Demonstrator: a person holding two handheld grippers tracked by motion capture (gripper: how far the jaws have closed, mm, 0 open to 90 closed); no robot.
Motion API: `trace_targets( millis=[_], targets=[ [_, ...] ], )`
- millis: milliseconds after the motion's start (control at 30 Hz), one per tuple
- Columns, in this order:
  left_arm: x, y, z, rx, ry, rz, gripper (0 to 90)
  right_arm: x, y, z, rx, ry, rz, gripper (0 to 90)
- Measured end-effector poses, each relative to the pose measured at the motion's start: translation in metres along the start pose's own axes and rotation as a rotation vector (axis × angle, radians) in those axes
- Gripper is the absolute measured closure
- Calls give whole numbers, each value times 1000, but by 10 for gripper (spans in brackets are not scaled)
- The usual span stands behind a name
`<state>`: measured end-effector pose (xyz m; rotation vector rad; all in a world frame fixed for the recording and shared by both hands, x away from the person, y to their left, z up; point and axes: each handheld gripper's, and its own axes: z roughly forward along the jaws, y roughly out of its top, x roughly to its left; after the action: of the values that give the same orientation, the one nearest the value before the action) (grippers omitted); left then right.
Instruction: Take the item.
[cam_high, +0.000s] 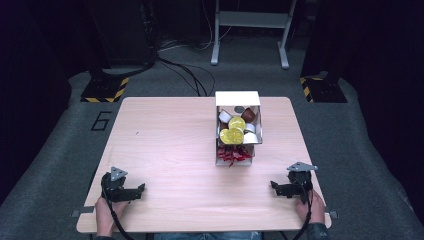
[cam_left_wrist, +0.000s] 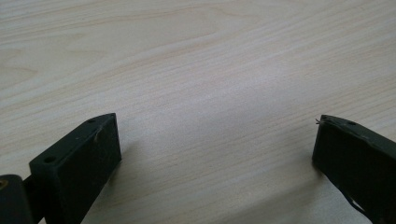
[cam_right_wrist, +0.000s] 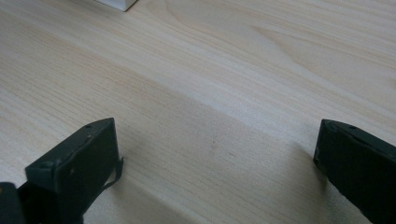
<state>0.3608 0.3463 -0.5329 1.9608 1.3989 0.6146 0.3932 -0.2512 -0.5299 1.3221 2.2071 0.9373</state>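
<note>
Coffee capsules (cam_high: 236, 128), gold, white and brown, sit piled in a small white box (cam_high: 237, 98) at the middle of the far half of the wooden counter (cam_high: 170, 150), with red paper shred (cam_high: 233, 155) spilling from the box's near end. Both tongs rest low at the near edge, well apart from the box: the left tongs (cam_high: 142, 188) at the near left corner, the right tongs (cam_high: 273, 186) at the near right, each held in a hand. Both are released, jaws spread wide over bare wood and grasping nothing, as each gripper view confirms. The right tongs are closer to the box, whose white corner (cam_right_wrist: 116, 3) shows in the right gripper view. A good reach would probably bring one pair of tongs in from above, keep the jaws wide, and settle on a single top capsule rather than digging into the pile.
</note>
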Motion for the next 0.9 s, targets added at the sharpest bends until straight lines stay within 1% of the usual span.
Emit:
trace_targets(
  millis=[100, 133, 200, 233, 267, 333, 467, 500, 533, 567, 633, 667, 700, 767, 800, 867, 900],
  targets=[
    [2, 1, -1, 16, -20, 14, 7, 0, 0, 0, 0, 0, 1, 0],
    [2, 0, 0, 5, -8, 10, 7, 0, 0, 0, 0, 0, 0, 0],
    [2, 0, -1, 13, -9, 6, 7, 0, 0, 0, 0, 0, 0, 0],
    [1, 0, -1, 9, 1, 1, 7, 0, 0, 0, 0, 0, 0, 0],
    [-2, 1, 0, 10, 2, 7, 5, 0, 0, 0, 0, 0, 0, 0],
    [-2, 1, -1, 16, -29, 39, 5, 0, 0, 0, 0, 0, 0, 0],
    [-3, 5, 1, 31, -36, 45, 2, 0, 0, 0, 0, 0, 0, 0],
    [-3, 5, 1, 31, -36, 45, 14, 0, 0, 0, 0, 0, 0, 0],
    [-4, 7, 0, 29, -73, 49, 30, 0, 0, 0, 0, 0, 0, 0],
    [-4, 8, -1, 28, -84, 53, 33, 0, 0, 0, 0, 0, 0, 0],
    [-5, 12, -4, 20, -98, 56, 34, 0, 0, 0, 0, 0, 0, 0],
    [-5, 16, -7, 24, -108, 64, 38, 0, 0, 0, 0, 0, 0, 0],
    [-5, 20, -9, 9, -109, 69, 39, 0, 0, 0, 2, 2, 4, 0],
    [-7, 27, -13, 7, -124, 83, 42, 0, 0, 0, 2, 2, 5, 0],
    [-9, 32, -17, -4, -120, 93, 46, 0, 0, 0, 2, 2, 4, 0],
    [-12, 41, -20, -5, -138, 113, 48, 0, 0, 0, 2, 2, 5, 0],
    [-14, 45, -22, -12, -137, 123, 51, 0, 0, 0, 2, 1, 5, 0]
  ],
)
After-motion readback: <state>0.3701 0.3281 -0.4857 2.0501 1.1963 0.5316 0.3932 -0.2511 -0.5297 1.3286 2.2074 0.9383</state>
